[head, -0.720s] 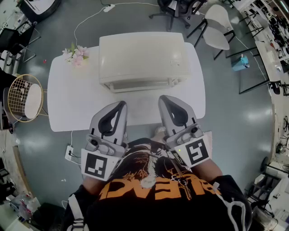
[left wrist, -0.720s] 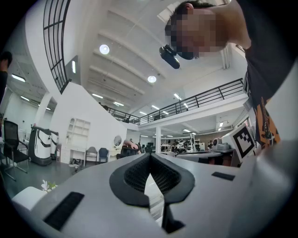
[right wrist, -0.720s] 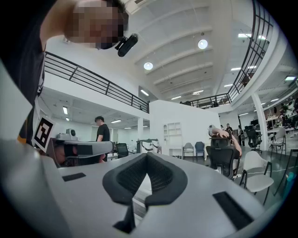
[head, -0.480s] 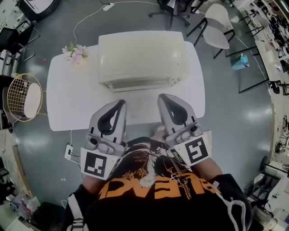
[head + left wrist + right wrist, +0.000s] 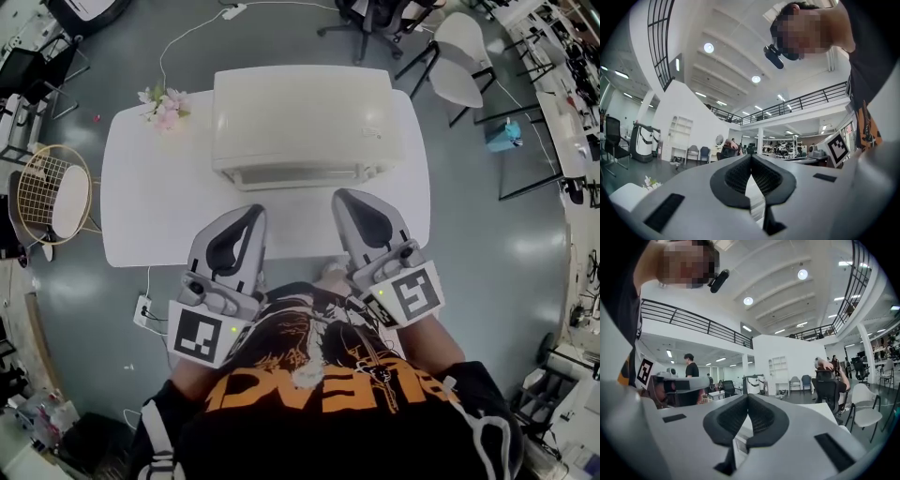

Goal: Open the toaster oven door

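Ok, flowers (image 5: 163,105) sit at the far-left corner of the white table (image 5: 150,216); my L gripper (image 5: 253,217) hovers by the table's near edge, jaws together w/ nothing btwn them. Mid-table at the far side stands the toaster oven (image 5: 302,117), door (image 5: 298,174) shut and facing me, apart from both tools. My R gripper (image 5: 343,200) hangs just right of the L one, tips likewise closed on nothing.

Hand-held units, left gripper (image 5: 253,214) and right gripper (image 5: 341,198): light grey moulded shells tapering to rounded tips, with a black oval recess on top. The pads (image 5: 737,176) are black and finely ribbed. Black rectangular insets (image 5: 664,212) sit in the shell. Each carries a white cube (image 5: 200,337) with black square markers. Worn: black T-shirt (image 5: 319,427) with orange lettering, a pale graphic print and white trim lines near the shoulders.
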{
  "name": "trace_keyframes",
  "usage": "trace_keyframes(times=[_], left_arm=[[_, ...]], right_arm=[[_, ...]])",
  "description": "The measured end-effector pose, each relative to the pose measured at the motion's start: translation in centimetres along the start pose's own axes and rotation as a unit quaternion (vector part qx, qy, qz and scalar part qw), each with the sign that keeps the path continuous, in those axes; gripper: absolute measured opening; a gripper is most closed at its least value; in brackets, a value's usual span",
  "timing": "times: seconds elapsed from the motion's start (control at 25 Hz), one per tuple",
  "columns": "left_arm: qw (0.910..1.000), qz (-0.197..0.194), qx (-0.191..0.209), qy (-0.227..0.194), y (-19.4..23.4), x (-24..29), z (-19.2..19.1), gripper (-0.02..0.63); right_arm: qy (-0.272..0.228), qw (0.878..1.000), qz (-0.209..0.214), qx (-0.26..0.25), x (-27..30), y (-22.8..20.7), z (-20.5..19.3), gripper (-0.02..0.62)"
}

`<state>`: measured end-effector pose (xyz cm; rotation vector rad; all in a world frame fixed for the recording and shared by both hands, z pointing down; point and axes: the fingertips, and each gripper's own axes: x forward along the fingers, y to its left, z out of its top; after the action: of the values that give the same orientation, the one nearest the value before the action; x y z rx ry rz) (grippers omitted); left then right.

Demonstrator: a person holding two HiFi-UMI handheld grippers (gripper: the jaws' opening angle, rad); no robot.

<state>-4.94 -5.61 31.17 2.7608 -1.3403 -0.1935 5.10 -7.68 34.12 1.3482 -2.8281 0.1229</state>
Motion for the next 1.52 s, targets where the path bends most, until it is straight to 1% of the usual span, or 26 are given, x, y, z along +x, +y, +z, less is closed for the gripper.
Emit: trace_keyframes(times=[0.08,0.2,0.32,0.4,0.48,0.56,0.64,0.76,0.84,0.96,1.04,1.12,1.32,1.4,1.52], left_arm=[[0.9999,-0.001,0.009,-0.007,0.4,-0.3,-0.2,0.023],[1.0,0.006,0.006,-0.001,0.8,-0.7,-0.6,0.025],[0.9999,0.013,0.002,0.008,1.1,-1.2,-0.9,0.029],[0.9998,0.016,0.006,0.01,1.4,-1.5,-1.1,0.029],[0.9998,0.017,0.006,0.013,1.6,-1.8,-1.2,0.029],[0.9997,0.017,0.0,0.016,1.5,-1.8,-1.2,0.029],[0.9997,0.019,-0.003,0.017,1.4,-1.9,-1.1,0.029],[0.9996,0.021,0.01,0.018,1.3,-2.3,-1.0,0.029],[0.9995,0.021,0.013,0.02,1.2,-2.5,-1.2,0.029],[0.9994,0.019,0.012,0.025,0.9,-2.9,-1.5,0.029],[0.9994,0.021,0.009,0.026,0.9,-3.2,-1.7,0.029],[0.9993,0.026,0.005,0.027,1.1,-3.6,-1.9,0.029],[0.9993,0.028,-0.001,0.025,1.6,-3.8,-2.1,0.029],[0.9994,0.026,0.001,0.023,1.5,-3.8,-2.1,0.029],[0.9994,0.026,0.0,0.022,1.4,-3.8,-2.2,0.029]], right_arm=[[0.043,0.999,0.008,-0.007,0.8,-0.8,-1.8,0.025],[0.114,0.993,0.028,-0.032,1.9,-1.9,-4.7,0.046],[0.172,0.981,0.059,-0.068,2.7,-2.4,-7.2,0.077],[0.212,0.969,0.079,-0.099,3.2,-2.8,-9.0,0.083],[0.256,0.952,0.1,-0.136,3.6,-3.1,-10.9,0.081],[0.302,0.929,0.124,-0.176,3.8,-3.6,-13.0,0.081],[0.346,0.9,0.148,-0.218,3.9,-4.0,-14.9,0.081],[0.398,0.856,0.176,-0.278,4.0,-4.3,-17.1,0.077],[0.422,0.833,0.19,-0.302,4.4,-4.6,-18.0,0.075],[0.453,0.807,0.21,-0.316,4.6,-4.9,-19.0,0.069],[0.471,0.791,0.221,-0.321,4.5,-5.1,-19.5,0.067],[0.484,0.78,0.232,-0.322,4.6,-5.1,-19.7,0.068],[0.512,0.755,0.269,-0.309,4.6,-4.7,-20.0,0.058],[0.522,0.745,0.284,-0.302,4.3,-4.5,-20.1,0.074],[0.53,0.735,0.286,-0.312,4.3,-4.8,-20.5,0.078]])
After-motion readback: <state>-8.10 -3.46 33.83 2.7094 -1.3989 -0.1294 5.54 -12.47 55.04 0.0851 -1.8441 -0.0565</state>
